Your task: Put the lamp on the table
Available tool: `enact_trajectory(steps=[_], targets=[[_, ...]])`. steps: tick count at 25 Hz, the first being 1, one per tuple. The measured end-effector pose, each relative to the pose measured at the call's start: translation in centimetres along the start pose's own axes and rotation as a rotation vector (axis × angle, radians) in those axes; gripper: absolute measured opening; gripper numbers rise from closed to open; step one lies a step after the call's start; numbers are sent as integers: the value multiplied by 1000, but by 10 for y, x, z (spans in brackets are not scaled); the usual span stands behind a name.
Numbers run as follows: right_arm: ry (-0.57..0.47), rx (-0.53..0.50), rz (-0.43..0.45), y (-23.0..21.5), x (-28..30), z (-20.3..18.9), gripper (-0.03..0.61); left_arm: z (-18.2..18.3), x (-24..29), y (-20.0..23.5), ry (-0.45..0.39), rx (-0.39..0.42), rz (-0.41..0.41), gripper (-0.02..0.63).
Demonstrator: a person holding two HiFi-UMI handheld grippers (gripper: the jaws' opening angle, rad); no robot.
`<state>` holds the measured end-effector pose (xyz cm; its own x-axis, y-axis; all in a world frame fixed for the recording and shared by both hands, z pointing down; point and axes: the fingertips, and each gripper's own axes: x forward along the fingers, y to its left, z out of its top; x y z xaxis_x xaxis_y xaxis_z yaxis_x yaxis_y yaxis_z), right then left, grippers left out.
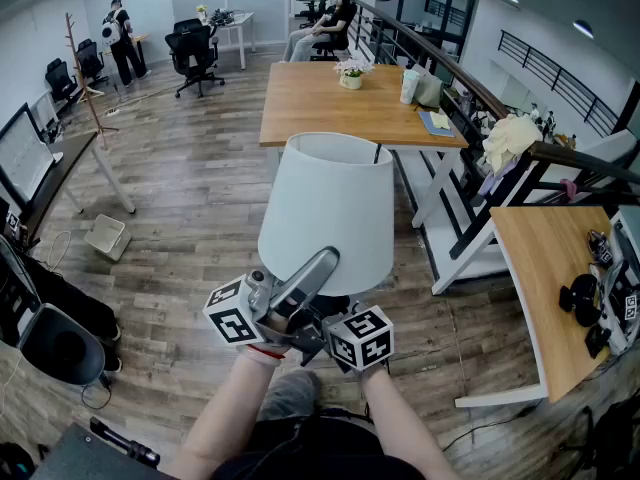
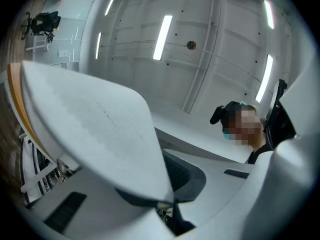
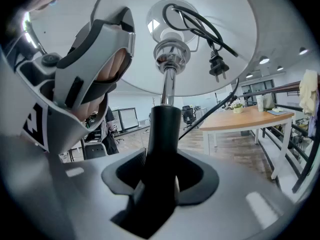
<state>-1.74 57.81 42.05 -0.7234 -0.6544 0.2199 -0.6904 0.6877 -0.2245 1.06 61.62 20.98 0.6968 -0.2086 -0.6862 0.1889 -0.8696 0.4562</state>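
Right tongs (image 3: 160,184) pinch the upright lamp's (image 1: 328,213) black stem (image 3: 165,129); left tongs (image 2: 172,184) pinch its shade (image 2: 95,129), which points up.

Head cam: above left gripper (image 1: 316,265) & right gripper (image 1: 327,318), looking steeply down, lampshade (image 1: 326,213) just ahead of them. Left gripper view tilts up, v close against lampshade. Right gripper view approx level, tight on lamp stem (image 3: 165,129) betw its jaws. All 3 share lampshade

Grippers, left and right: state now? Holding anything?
Left gripper: closed on the shade, at its rim.
Right gripper: closed on the stem of the lamp.
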Motion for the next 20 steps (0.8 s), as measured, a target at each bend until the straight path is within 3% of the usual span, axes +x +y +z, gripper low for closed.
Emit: enact_trajectory(steps=[8, 20], targets=[[26, 4, 2, -23, 30, 1, 183, 19, -5, 38, -25, -17, 14, 3], [16, 21, -39, -112, 125, 42, 183, 85, 15, 157, -8, -70, -11, 3]])
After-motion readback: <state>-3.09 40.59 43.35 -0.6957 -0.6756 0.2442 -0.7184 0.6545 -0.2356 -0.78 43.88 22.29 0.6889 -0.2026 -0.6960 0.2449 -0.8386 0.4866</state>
